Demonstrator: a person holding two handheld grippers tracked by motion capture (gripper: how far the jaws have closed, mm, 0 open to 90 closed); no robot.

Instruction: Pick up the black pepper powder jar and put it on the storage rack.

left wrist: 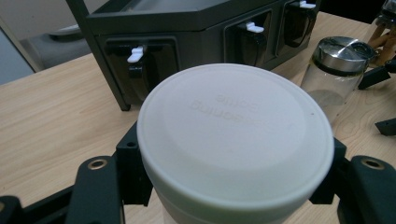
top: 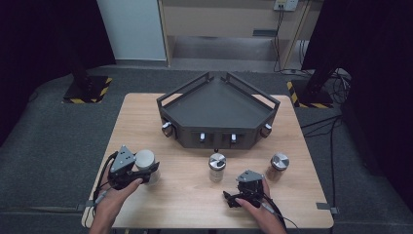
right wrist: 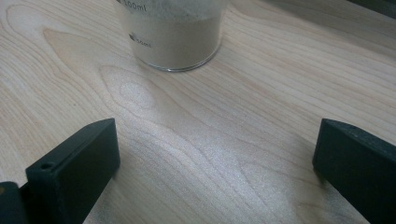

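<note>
Both grippers matte black, boxy, hand-held. Left gripper (top: pixel 146 170) near desk's front-left corner: grey 3-cornered plate on top w/ small dark holes, black cable looping off its left side toward the desk edge. Left gripper view: two black jaws w/ squared inner blocks, a brass-ringed screw hole on each arm. Right gripper (top: pixel 233 201) by desk's front edge: same grey plate, black cable trailing behind. Right gripper view: blocky black jaws, flat faces, small hole in the left one. Forearms bare, no sleeves in sight.
</note>
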